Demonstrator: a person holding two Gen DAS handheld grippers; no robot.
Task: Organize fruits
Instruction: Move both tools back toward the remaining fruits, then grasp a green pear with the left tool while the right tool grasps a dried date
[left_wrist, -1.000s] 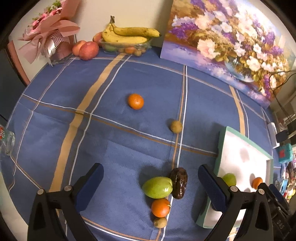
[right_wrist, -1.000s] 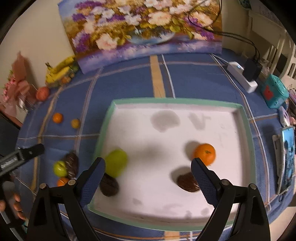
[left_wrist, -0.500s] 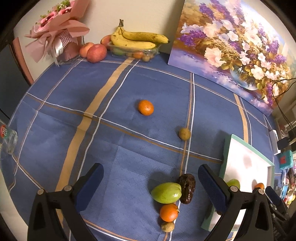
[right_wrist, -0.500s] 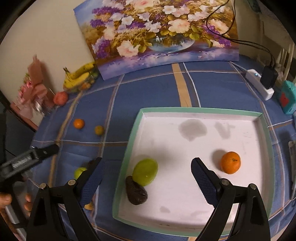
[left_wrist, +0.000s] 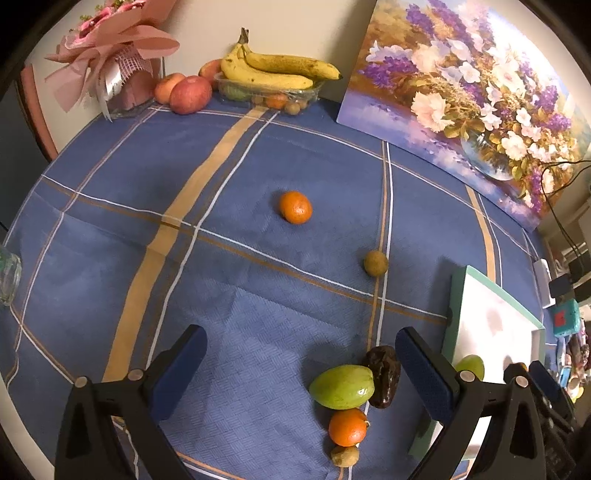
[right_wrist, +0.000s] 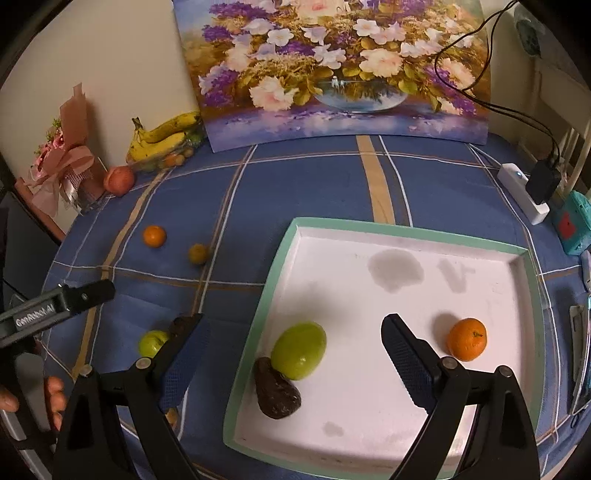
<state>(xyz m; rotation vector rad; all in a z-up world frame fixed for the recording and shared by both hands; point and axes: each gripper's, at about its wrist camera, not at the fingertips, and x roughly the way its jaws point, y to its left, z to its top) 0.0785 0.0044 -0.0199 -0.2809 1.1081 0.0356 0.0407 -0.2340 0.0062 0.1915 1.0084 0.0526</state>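
Note:
A white tray with a green rim (right_wrist: 480, 266) holds a green fruit (right_wrist: 299, 350), a dark brown fruit (right_wrist: 276, 393) and an orange (right_wrist: 467, 339). On the blue cloth lie a green fruit (left_wrist: 342, 386), a dark brown fruit (left_wrist: 382, 375), an orange (left_wrist: 347, 427), a small brown fruit (left_wrist: 345, 455), a second orange (left_wrist: 295, 206) and a yellow-brown fruit (left_wrist: 375, 262). My left gripper (left_wrist: 299, 369) is open and empty above the near cluster. My right gripper (right_wrist: 291, 354) is open and empty above the tray's left part.
A flower painting (right_wrist: 340, 70) leans on the wall. Bananas on a clear fruit container (left_wrist: 273, 77), apples (left_wrist: 190, 94) and a pink bouquet (left_wrist: 110, 62) stand at the back left. A power strip with cables (right_wrist: 524, 192) and a teal box (right_wrist: 572, 225) are at the right.
Both grippers have pulled back and risen, so the fruits look farther off. The green fruit in the tray has come to rest against the dark fruit. Both grippers stay open.

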